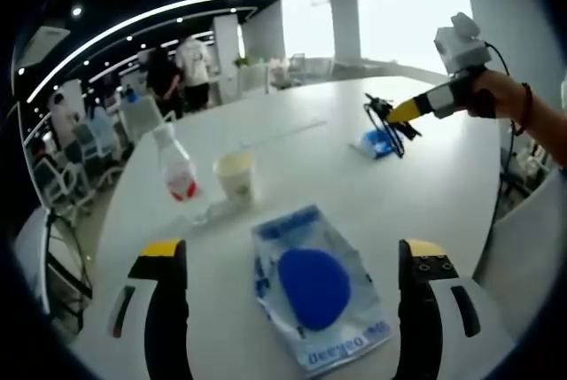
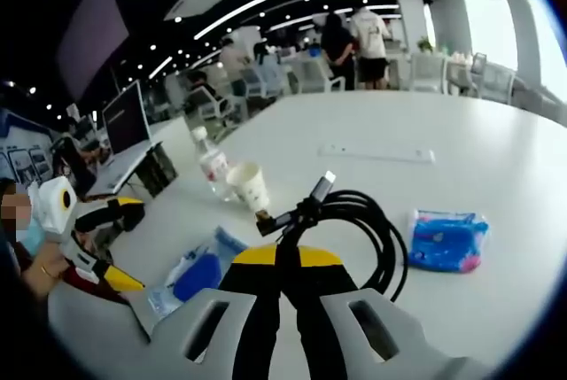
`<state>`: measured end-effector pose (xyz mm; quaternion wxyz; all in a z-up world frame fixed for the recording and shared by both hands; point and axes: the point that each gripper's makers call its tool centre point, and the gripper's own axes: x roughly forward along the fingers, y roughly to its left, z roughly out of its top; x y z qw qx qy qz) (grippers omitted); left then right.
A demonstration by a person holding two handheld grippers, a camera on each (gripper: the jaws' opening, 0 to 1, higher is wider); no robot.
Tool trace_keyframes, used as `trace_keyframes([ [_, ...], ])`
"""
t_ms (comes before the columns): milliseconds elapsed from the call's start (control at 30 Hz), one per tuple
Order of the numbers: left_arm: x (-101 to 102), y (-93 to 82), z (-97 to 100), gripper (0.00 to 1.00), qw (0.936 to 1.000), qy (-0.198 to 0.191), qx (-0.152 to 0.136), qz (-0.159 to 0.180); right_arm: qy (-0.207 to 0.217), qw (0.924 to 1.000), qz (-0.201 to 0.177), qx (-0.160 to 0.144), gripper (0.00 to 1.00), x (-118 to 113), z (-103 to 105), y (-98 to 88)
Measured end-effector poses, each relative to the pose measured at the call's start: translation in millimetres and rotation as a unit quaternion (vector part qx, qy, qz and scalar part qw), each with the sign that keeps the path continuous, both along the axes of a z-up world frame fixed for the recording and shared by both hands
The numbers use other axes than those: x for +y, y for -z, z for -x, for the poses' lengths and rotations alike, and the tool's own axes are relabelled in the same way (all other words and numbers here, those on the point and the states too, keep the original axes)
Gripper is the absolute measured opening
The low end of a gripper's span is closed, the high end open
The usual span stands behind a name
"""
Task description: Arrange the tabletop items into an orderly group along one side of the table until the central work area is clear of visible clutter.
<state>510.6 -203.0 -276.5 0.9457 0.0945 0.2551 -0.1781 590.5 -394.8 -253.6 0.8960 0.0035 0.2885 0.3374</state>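
Observation:
My left gripper stands open over the white table, its jaws on either side of a clear bag holding a blue round pad. Beyond the bag stand a paper cup and a small water bottle. My right gripper is shut on a coiled black cable, holding it above the table next to a blue tissue pack. In the left gripper view the right gripper holds the cable at the far right, over the blue pack.
A long white strip lies flat further across the table. The cup, bottle and bag sit left of the cable. Chairs, desks, monitors and standing people fill the room behind the table.

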Motion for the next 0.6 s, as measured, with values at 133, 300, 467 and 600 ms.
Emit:
trace_keyframes([
  [133, -0.7, 0.3, 0.0, 0.97, 1.0000, 0.001, 0.001, -0.001, -0.004, 1.0000, 0.007, -0.001, 0.04, -7.1, 7.6, 0.1],
  [300, -5.5, -2.1, -0.5, 0.97, 1.0000, 0.007, -0.004, 0.005, 0.000, 0.9998, 0.018, 0.011, 0.04, -17.6, 14.7, 9.9],
  [467, -5.0, -0.7, -0.2, 0.97, 1.0000, 0.009, -0.002, -0.004, 0.003, 0.9993, 0.028, 0.024, 0.04, -24.7, 20.6, 20.3],
  [600, -6.8, -3.6, -1.0, 0.97, 0.9999, 0.011, -0.008, -0.001, 0.009, 0.9984, 0.052, 0.022, 0.04, -34.1, 21.2, 27.8],
])
